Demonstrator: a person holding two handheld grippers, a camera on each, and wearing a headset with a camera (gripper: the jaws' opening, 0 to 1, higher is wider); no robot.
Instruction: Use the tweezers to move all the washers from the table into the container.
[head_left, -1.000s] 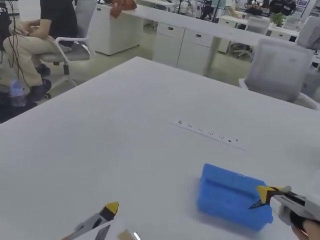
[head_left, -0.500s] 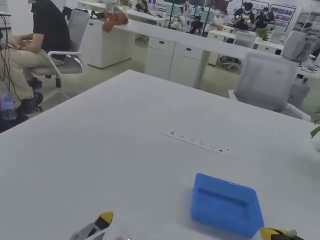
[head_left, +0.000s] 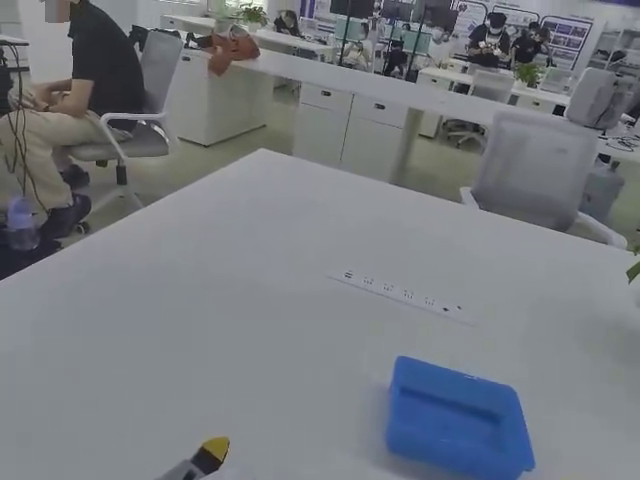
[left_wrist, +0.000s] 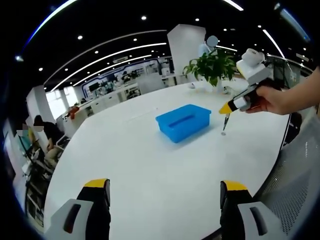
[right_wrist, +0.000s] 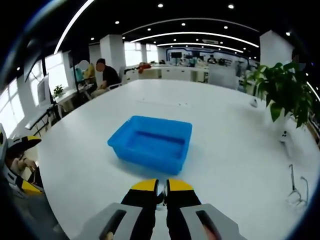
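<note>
The blue container (head_left: 460, 415) stands on the white table (head_left: 230, 300), and its inside looks empty in the right gripper view (right_wrist: 150, 140). My right gripper (right_wrist: 160, 186) is shut on the thin metal tweezers (right_wrist: 160, 194), on the near side of the container. In the left gripper view a hand holds the right gripper (left_wrist: 239, 104) to the right of the container (left_wrist: 182, 121), with the tweezers (left_wrist: 225, 124) pointing down at the table. Whether their tip holds a washer is too small to tell. My left gripper (left_wrist: 165, 186) is open with nothing between its fingers; one yellow fingertip (head_left: 212, 450) shows in the head view.
A power strip (head_left: 405, 292) is set into the table beyond the container. A potted plant (right_wrist: 282, 95) and some thin wire-like items (right_wrist: 295, 187) sit toward the table's right. Office chairs (head_left: 540, 165) and a seated person (head_left: 80, 90) are beyond the table's far edges.
The right gripper, which was at the container's right edge a second ago, has drawn back toward me and out of the head view. The left fingertip has barely moved.
</note>
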